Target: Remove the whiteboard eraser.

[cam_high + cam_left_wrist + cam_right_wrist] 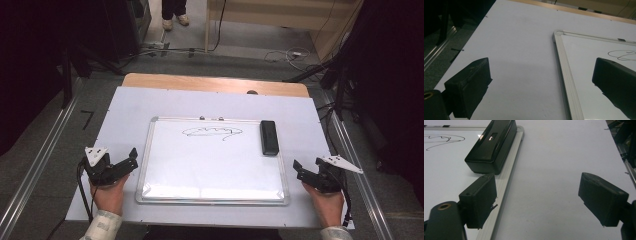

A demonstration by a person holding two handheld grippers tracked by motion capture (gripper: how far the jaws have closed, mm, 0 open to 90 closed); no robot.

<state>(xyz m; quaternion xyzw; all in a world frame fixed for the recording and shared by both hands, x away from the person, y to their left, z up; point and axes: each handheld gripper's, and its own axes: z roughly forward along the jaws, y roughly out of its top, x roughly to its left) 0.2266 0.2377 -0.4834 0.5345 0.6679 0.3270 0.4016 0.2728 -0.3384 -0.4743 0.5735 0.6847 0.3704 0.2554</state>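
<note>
Jaws of both grippers stand apart, holding nothing: left gripper (pixel 127 161) left of one whiteboard (pixel 212 165), right gripper (pixel 301 171) right of it. One eraser (pixel 269 136) lies on the whiteboard beside one scribble (pixel 212 132).

White rectangular whiteboard (pixel 212 165) with silver metal frame, centre of frame; thin black scribble (pixel 212 132) on upper part. Glossy black rectangular eraser (pixel 269 137) at board's upper right. Pale lavender-white table cover sheet (pixel 125 105); light wood table edge (pixel 215 82) along top. Left gripper (pixel 133 160) black, grey three-cornered plate; right gripper (pixel 297 167) same. Grey floor (pixel 40 140), silver rails (pixel 37 165) at frame sides.
</note>
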